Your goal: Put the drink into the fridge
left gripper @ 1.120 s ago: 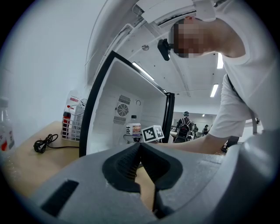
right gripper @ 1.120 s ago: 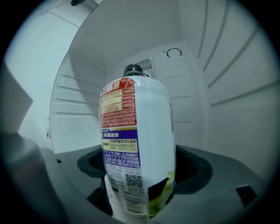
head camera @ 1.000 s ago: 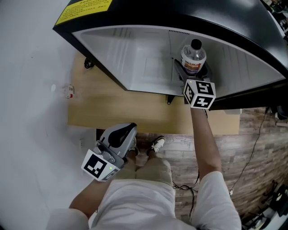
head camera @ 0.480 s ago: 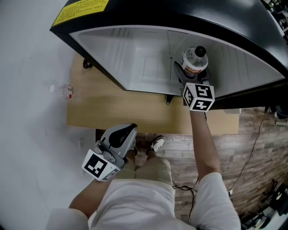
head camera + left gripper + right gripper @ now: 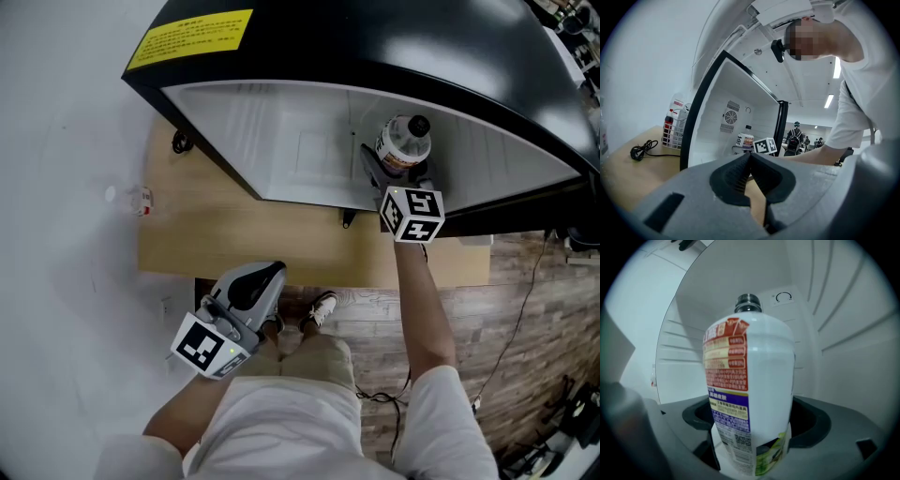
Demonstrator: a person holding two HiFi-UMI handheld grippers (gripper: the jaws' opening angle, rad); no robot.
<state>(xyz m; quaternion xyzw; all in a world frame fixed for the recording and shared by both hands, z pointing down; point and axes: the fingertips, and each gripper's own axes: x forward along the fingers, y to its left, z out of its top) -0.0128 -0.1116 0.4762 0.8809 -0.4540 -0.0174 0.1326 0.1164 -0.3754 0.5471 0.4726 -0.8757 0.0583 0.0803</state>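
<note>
While right gripper (image 5: 753, 434) clamps drink (image 5: 752, 376), fridge (image 5: 281, 141) open.

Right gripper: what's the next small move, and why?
Probably lower the white plastic bottle with the red-and-blue label until it rests on the floor of the black fridge. The right gripper is shut on it, upright, inside the white interior; contact underneath cannot be seen.

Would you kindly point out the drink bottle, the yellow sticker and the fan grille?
drink bottle (image 5: 726, 376): right gripper view, on its label.
yellow sticker (image 5: 190, 37): head view, its middle.
fan grille (image 5: 731, 115): left gripper view, its centre.
</note>
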